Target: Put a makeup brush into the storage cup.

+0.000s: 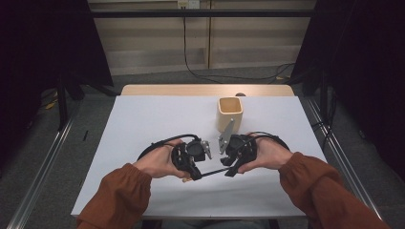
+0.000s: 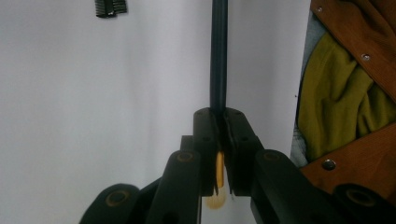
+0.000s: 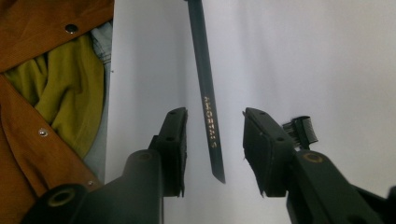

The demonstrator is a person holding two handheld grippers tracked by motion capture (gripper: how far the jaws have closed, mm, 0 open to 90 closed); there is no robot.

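A slim black brush handle [image 1: 213, 171] with gold lettering lies level between my two grippers, just above the white table sheet [image 1: 153, 124]. My left gripper [image 1: 195, 176] is shut on one end of it. In the left gripper view the jaws [image 2: 220, 123] pinch the handle [image 2: 218, 56], with a tan tip showing below them. My right gripper [image 1: 231, 171] faces it from the other side. In the right gripper view its jaws [image 3: 215, 112] stand apart on either side of the handle's slanted free end [image 3: 208, 107], with a gap on both sides.
A tan wooden cup [image 1: 230, 113] stands upright just beyond the grippers. A small black comb-like piece [image 3: 301, 130] lies on the sheet beside the right jaw. The person's brown jacket [image 3: 28, 28] borders the near table edge.
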